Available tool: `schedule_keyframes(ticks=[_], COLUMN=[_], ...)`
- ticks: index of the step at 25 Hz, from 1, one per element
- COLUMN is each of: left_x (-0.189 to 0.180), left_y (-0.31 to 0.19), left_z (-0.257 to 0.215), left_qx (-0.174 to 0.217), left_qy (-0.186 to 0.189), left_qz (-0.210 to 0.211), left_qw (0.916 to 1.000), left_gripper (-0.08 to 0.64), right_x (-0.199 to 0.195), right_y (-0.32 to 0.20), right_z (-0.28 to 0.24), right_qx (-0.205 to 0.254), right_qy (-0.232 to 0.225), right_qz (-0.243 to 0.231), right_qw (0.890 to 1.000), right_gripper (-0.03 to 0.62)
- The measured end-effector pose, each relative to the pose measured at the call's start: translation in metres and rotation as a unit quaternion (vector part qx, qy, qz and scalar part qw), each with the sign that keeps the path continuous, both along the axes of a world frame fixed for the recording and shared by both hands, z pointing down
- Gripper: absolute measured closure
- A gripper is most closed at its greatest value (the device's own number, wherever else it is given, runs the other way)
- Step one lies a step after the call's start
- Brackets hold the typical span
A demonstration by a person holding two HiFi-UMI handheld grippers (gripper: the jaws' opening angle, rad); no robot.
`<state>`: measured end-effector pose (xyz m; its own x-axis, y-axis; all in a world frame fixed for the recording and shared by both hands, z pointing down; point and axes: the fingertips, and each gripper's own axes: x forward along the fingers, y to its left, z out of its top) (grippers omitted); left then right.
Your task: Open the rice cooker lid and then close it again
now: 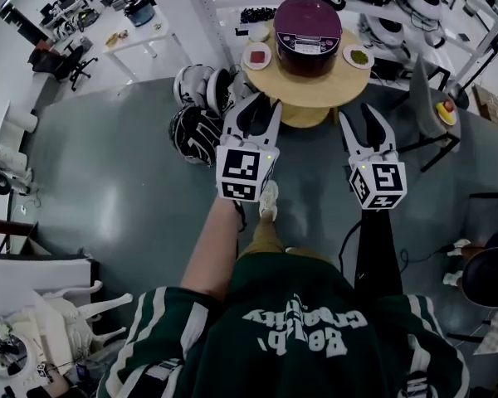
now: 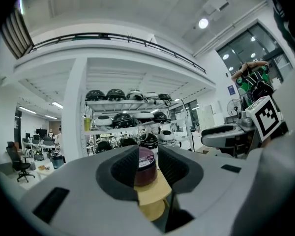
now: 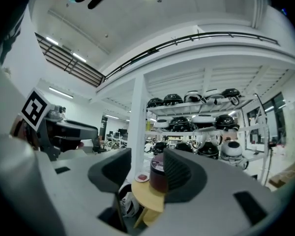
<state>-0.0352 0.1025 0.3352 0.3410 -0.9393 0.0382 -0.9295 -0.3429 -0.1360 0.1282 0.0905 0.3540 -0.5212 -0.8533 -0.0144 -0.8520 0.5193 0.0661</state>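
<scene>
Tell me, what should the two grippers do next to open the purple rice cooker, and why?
Probably bring both closer to the cooker first. The rice cooker sits with its lid shut on the round wooden table. The left gripper and right gripper hang short of it, jaws apart with nothing between them. Neither touches the cooker yet.

Only a narrow strip of the dark purple, round rice cooker (image 2: 146, 170) shows between the jaws of the left gripper (image 2: 146, 156); the right gripper's (image 3: 147, 162) jaw covers its right side. Its lid panel is too small to read. The small white dish (image 1: 246, 58) holds something red, perhaps sauce.
</scene>
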Motion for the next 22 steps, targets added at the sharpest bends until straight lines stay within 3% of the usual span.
schedule_keyframes(ticks=[7, 22], left_x=[-0.017, -0.048], left_y=[-0.092, -0.288], left_z=[-0.003, 0.000], left_qx=[0.023, 0.007], left_qy=[-0.020, -0.018], left_qz=[0.021, 0.099], left_qw=[0.9993, 0.9949], left_gripper=[0.453, 0.453], right_x=[-0.020, -0.055], right_y=[-0.086, -0.264], right_z=[0.004, -0.008], right_qx=[0.000, -0.004], right_qy=[0.000, 0.001], right_qz=[0.018, 0.089], right_qw=[1.000, 0.996], right_gripper=[0.380, 0.371])
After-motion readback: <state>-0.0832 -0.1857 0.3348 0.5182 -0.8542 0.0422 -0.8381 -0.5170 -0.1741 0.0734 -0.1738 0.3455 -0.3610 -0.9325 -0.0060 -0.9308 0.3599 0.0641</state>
